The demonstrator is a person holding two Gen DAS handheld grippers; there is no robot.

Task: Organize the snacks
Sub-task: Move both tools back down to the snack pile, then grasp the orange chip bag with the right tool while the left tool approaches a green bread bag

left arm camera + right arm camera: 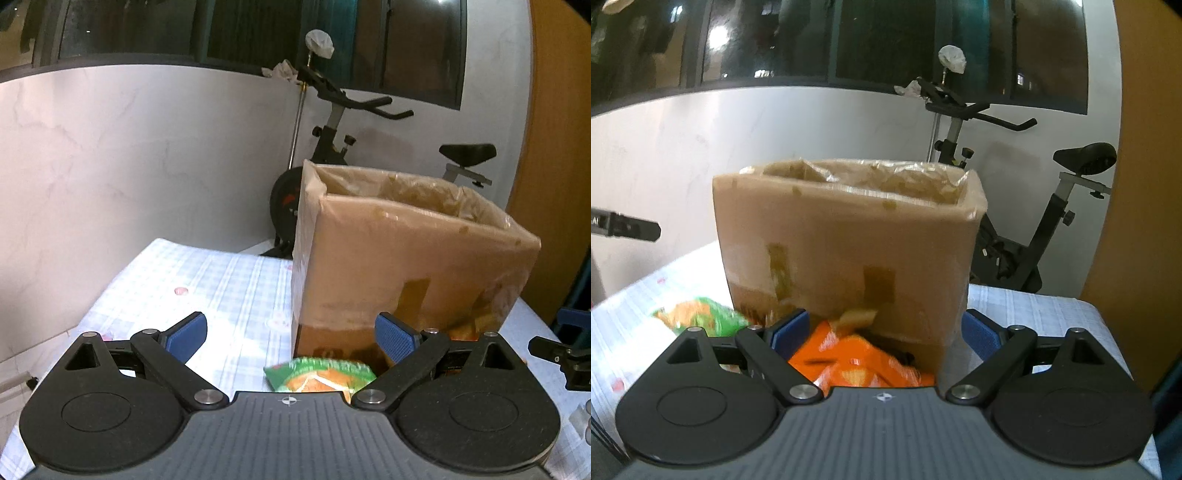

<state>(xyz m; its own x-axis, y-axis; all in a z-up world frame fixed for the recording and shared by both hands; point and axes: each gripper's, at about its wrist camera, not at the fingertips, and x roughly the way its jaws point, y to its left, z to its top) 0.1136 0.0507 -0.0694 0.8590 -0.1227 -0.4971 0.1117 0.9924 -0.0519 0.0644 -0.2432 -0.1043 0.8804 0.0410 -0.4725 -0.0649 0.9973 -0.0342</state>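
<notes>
Your left tongs (291, 332) hang wide apart with nothing between the blue pads (186, 334), and right below them, poking out from under the gripper body, sits the green crinkly snack packet with an orange picture on it (319, 376), flat on the desk under its pale blue checked cloth (221, 280). That packet lies just ahead of and beneath your left hand, at the foot of the tall brown cardboard box lined with a clear plastic bag (406, 258), and its long side looks to run across the tongs rather than along them, though only its near edge shows, so I can't be sure. Over on the right, your right tongs (882, 332) are spread wide too, gripping nothing, with the orange glossy snack packet (849, 360) lying between and below the pads, pressed up against the base of the same box (846, 251). So each hand has its own packet: green nearer the left, orange nearer the right. My read is that both have to come down before they close. The right view gives you something the left does not: the whole orange packet, and the green one (701, 314) off to the side, blurred. The left view only catches a sliver of orange by the box corner, plus the edge of your other gripper at the far right.
</notes>
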